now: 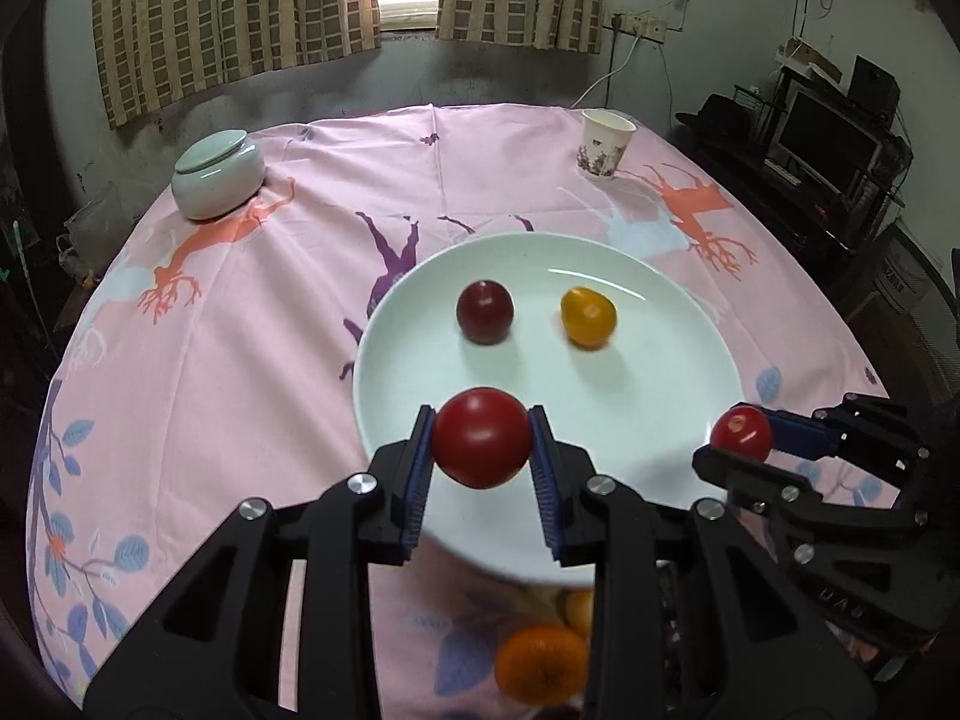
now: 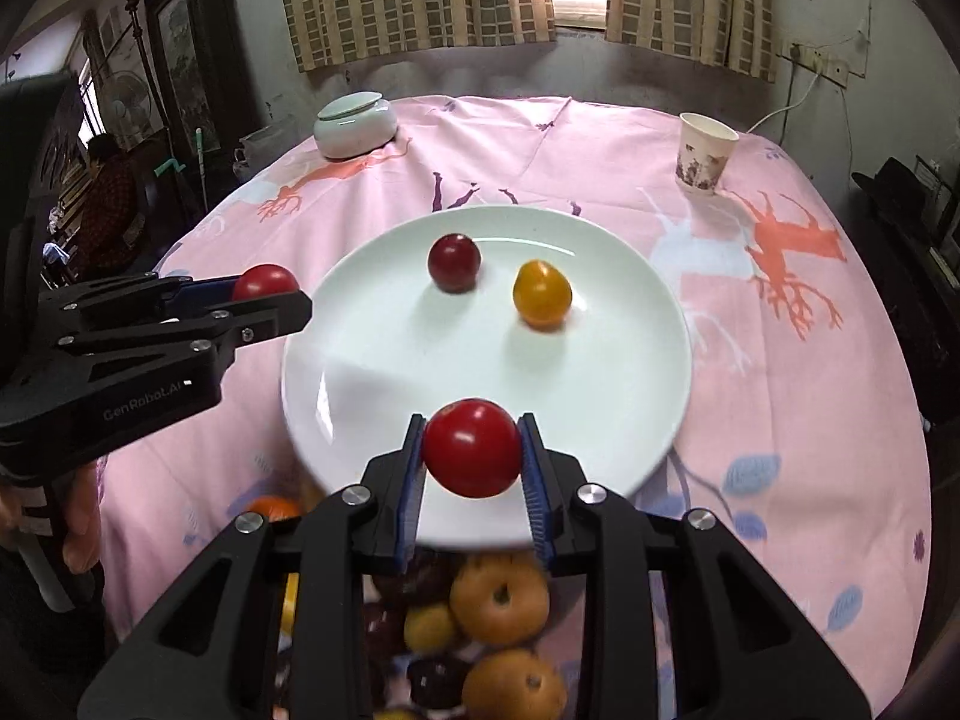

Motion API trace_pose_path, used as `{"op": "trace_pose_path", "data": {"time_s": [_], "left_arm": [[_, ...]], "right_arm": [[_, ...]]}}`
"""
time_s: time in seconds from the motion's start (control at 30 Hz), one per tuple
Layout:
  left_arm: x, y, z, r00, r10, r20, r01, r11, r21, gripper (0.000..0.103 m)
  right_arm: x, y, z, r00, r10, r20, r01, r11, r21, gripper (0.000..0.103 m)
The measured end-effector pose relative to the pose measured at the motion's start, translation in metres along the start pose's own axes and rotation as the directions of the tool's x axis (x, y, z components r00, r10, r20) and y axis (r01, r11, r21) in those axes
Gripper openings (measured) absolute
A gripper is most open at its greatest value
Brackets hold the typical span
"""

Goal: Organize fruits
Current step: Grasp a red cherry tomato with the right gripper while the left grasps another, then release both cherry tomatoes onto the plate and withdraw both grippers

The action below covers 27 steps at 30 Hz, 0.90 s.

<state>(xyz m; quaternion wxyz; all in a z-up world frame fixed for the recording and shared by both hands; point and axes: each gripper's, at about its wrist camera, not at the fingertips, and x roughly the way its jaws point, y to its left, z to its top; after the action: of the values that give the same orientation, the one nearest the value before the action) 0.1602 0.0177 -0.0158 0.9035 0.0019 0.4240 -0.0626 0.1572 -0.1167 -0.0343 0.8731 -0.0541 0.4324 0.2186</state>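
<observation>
Both tilted down over the plate [image 1: 690,312], left gripper [image 1: 482,438] and right gripper [image 2: 471,449] each clamp a red tomato.

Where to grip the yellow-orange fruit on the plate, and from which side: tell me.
Grip the yellow-orange fruit across its broad lower belly, coming from above. It tapers toward the top, so pads higher up would likely slip off. Set the fingers front and back: the dark red fruit sits close on its left on the white plate.
</observation>
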Motion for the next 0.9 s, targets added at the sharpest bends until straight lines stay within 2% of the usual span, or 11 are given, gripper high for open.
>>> {"op": "trace_pose_path", "data": {"time_s": [0.1,0.2,0.43,0.57,0.6,0.63,0.67,0.7,0.73,0.8,0.9], "left_arm": [[0.033,0.008,0.02,0.999,0.008,-0.049,-0.01,0.999,-0.035,0.031],[0.049,0.011,0.024,0.998,-0.003,-0.07,-0.001,0.999,-0.044,0.031],[0.066,0.008,0.029,0.997,0.002,-0.076,-0.005,0.999,-0.036,0.031],[0.084,0.013,0.03,0.994,-0.018,-0.104,0.012,0.998,-0.065,0.032],[0.088,0.014,0.029,0.993,-0.025,-0.112,0.016,0.997,-0.076,0.033],[0.091,0.015,0.028,0.993,-0.027,-0.115,0.017,0.996,-0.083,0.037],[0.092,0.016,0.028,0.993,-0.023,-0.117,0.013,0.997,-0.079,0.045],[0.09,0.016,0.027,0.994,-0.017,-0.106,0.01,0.997,-0.073,0.064],[0.086,0.017,0.027,0.997,-0.009,-0.082,0.003,0.997,-0.075,0.07],[0.075,0.02,0.029,0.999,-0.012,-0.049,0.008,0.997,-0.081,0.07],[0.058,0.022,0.027,1.0,-0.006,0.002,0.006,0.997,-0.071,0.07]], "right_arm": [[0.034,-0.007,0.025,1.0,-0.004,-0.025,0.005,1.0,0.009,0.03],[0.053,-0.014,0.035,0.999,0.013,-0.05,-0.011,1.0,0.026,0.03],[0.072,-0.012,0.04,0.997,0.004,-0.082,-0.003,1.0,0.012,0.03],[0.082,-0.015,0.038,0.995,0.0,-0.103,0.003,1.0,0.023,0.031],[0.084,-0.016,0.039,0.994,-0.002,-0.109,0.005,1.0,0.028,0.034],[0.087,-0.018,0.04,0.993,-0.004,-0.115,0.008,0.999,0.033,0.051],[0.087,-0.019,0.04,0.994,-0.009,-0.111,0.013,0.999,0.043,0.064],[0.085,-0.02,0.04,0.995,-0.014,-0.095,0.018,0.999,0.049,0.072],[0.081,-0.021,0.039,0.997,-0.019,-0.079,0.023,0.999,0.049,0.072],[0.072,-0.023,0.04,0.998,-0.022,-0.058,0.025,0.999,0.047,0.073],[0.056,-0.033,0.041,0.999,-0.039,0.002,0.038,0.995,0.091,0.082]]}}
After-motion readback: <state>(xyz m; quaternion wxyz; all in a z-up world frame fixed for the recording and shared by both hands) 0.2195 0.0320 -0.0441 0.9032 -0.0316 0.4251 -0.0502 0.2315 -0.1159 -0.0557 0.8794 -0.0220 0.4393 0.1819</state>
